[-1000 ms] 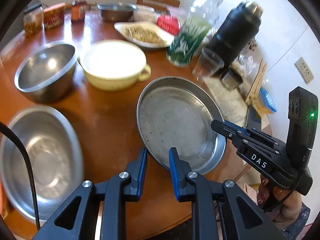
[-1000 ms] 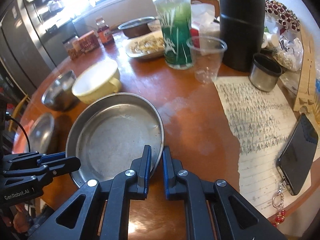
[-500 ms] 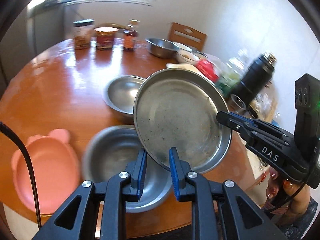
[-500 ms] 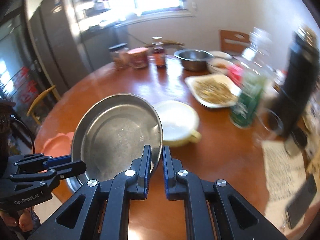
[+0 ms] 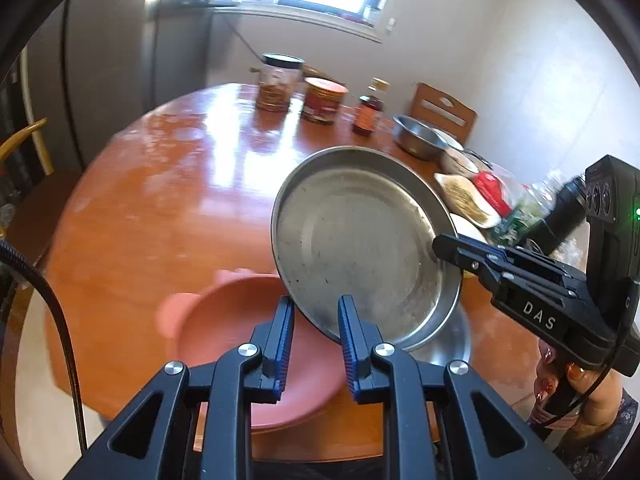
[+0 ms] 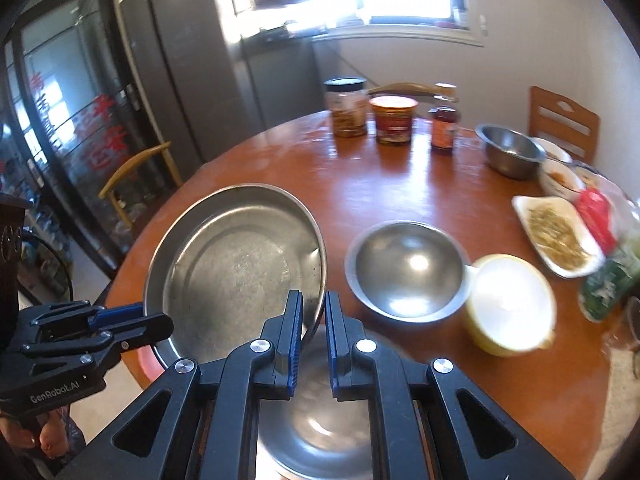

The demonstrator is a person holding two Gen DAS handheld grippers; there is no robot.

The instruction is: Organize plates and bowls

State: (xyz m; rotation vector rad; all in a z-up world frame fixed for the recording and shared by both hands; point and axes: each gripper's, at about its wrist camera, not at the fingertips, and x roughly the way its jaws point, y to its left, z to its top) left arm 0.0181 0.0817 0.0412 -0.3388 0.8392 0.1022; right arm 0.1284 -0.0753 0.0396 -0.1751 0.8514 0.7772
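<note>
Above a round wooden table (image 6: 400, 184), a steel plate (image 5: 360, 240) hangs tilted over a pink plate (image 5: 240, 344) and steel bowl (image 6: 320, 432). The left gripper (image 5: 314, 344) and right gripper (image 6: 313, 340) each pinch its rim, fingers narrowed onto the metal.

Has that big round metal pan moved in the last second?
Yes. The big round steel pan, clamped by both grippers, lay flat on the wooden table beside the yellow cup; now it is lifted and tilted over the pink plate.
</note>
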